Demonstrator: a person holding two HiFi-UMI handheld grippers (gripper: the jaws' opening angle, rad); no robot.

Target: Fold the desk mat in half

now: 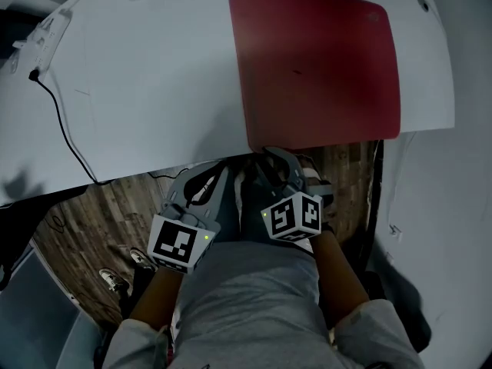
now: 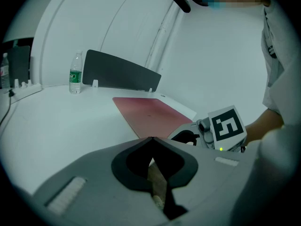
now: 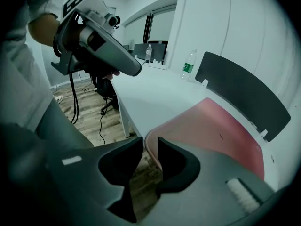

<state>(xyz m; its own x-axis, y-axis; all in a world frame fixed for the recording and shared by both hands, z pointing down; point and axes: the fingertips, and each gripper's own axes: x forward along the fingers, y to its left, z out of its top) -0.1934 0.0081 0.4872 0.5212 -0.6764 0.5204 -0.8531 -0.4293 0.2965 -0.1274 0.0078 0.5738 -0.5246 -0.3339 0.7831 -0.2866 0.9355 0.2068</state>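
Head view: from above, steeply down on the white table (image 1: 154, 91). Left gripper view: low at the near edge, facing across. Right gripper view: close on the red desk mat (image 3: 225, 131) corner. Shared by all three: mat, tabletop.

Left gripper (image 1: 206, 177): grey moulded shell, black lining inside the jaws, one pale ribbed patch on each side.
Left marker cube (image 1: 179, 242): white faces with black square patterns, a small green light at its right edge.
Right gripper (image 1: 275, 158): same grey shell, same black lining.
Right marker cube (image 1: 293, 215): black and white patterns, small green lights.
Top (image 1: 254, 290): light grey cloth.
Sleeves (image 1: 137, 341): light grey, they end above the forearms.
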